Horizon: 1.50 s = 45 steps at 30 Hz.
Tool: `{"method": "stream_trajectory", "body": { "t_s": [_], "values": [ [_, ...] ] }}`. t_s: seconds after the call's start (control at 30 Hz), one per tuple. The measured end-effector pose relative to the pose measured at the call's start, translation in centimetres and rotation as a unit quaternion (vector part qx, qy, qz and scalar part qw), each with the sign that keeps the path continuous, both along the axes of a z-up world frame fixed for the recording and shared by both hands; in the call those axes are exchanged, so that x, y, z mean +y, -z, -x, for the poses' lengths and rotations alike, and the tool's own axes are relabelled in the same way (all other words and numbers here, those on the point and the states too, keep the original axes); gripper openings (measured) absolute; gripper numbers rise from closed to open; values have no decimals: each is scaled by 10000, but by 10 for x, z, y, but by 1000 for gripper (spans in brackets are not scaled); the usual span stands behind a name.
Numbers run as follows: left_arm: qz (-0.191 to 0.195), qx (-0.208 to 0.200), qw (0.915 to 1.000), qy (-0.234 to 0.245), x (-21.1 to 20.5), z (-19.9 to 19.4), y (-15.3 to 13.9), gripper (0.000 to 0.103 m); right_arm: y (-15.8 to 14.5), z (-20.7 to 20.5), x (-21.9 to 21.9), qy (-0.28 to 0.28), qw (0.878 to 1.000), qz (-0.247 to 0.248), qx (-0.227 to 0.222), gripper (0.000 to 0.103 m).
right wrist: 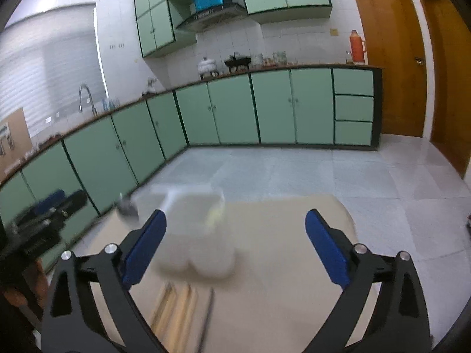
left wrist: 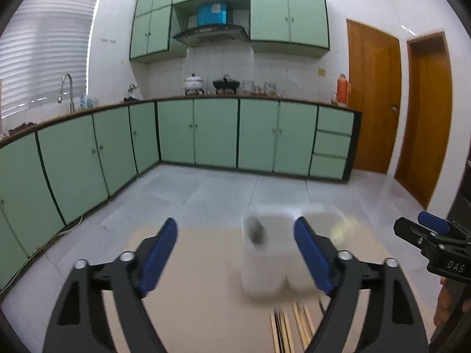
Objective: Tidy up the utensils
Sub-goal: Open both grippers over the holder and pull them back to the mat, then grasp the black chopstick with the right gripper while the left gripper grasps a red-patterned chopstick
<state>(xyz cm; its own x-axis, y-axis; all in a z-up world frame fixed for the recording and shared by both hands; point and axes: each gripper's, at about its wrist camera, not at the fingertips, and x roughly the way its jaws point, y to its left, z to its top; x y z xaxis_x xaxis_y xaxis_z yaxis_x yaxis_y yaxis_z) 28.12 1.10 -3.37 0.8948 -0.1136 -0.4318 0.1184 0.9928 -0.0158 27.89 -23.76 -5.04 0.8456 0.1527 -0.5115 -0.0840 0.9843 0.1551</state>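
Observation:
A white utensil holder (left wrist: 269,260) with compartments stands on a beige table (left wrist: 200,294); it also shows, blurred, in the right wrist view (right wrist: 200,235). Several wooden chopsticks (left wrist: 290,326) lie flat in front of it, seen too in the right wrist view (right wrist: 176,309). My left gripper (left wrist: 235,253) is open and empty above the table, just left of the holder. My right gripper (right wrist: 235,244) is open and empty, with the holder near its left finger. The right gripper also shows in the left wrist view (left wrist: 432,235).
Green kitchen cabinets (left wrist: 206,132) run along the far walls with a sink faucet (left wrist: 66,88) at left. Wooden doors (left wrist: 374,97) stand at the right. The tiled floor (left wrist: 235,188) lies beyond the table's far edge.

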Motion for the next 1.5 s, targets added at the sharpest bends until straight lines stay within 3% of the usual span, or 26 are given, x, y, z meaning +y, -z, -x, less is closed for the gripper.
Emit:
{"method": "stream_trajectory", "body": {
  "t_s": [0.27,0.47,0.6,0.77,1.03,1.1,1.5],
  "values": [
    [-106,995,9950,37,3,77,54,86,51,98,4,26,9967,182,793,95],
    [-215,688,9969,-303,8,119,74,85,64,148,21,194,9982,348,457,94],
    [-62,441,9984,-347,10,140,76,85,70,167,34,157,9986,470,186,80],
    [-350,409,9978,-374,8,160,85,84,88,184,49,79,9981,527,294,65],
    [-251,322,9982,-446,9,187,102,77,113,201,78,-250,9942,953,427,41],
    [-263,362,9982,-393,7,189,105,74,115,200,80,-292,9937,957,507,30],
    [-177,511,9981,-282,0,195,112,74,133,202,91,-497,9887,1119,861,10]
  ]
}}
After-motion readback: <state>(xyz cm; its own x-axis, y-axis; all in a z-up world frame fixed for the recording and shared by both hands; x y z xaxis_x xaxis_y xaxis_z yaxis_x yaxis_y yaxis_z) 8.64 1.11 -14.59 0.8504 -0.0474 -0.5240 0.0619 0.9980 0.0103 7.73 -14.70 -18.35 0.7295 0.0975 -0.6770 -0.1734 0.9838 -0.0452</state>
